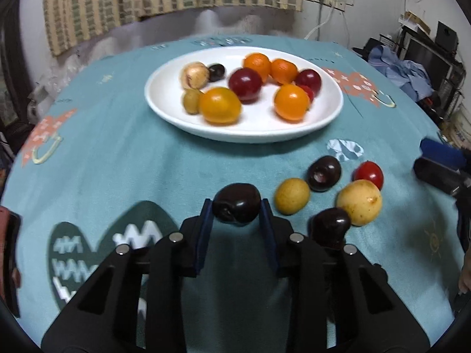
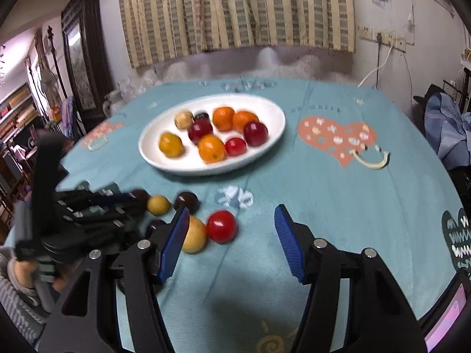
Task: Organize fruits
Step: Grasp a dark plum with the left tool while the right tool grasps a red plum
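Dark plum [image 1: 236, 207] between left tool [image 1: 236, 209] pads, seemingly lifted.

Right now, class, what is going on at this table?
A person is sorting fruit onto a white plate. The left hand-held gripper is shut on a dark plum. The right hand-held gripper is open and empty above the tablecloth. A few fruits are not yet on the plate, including a red tomato.

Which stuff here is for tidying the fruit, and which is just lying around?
For the job: dark plum in the left gripper, loose fruit on the tablecloth, white plate, open right gripper.

Just lying about: curtain, blue clothes, wall sockets.
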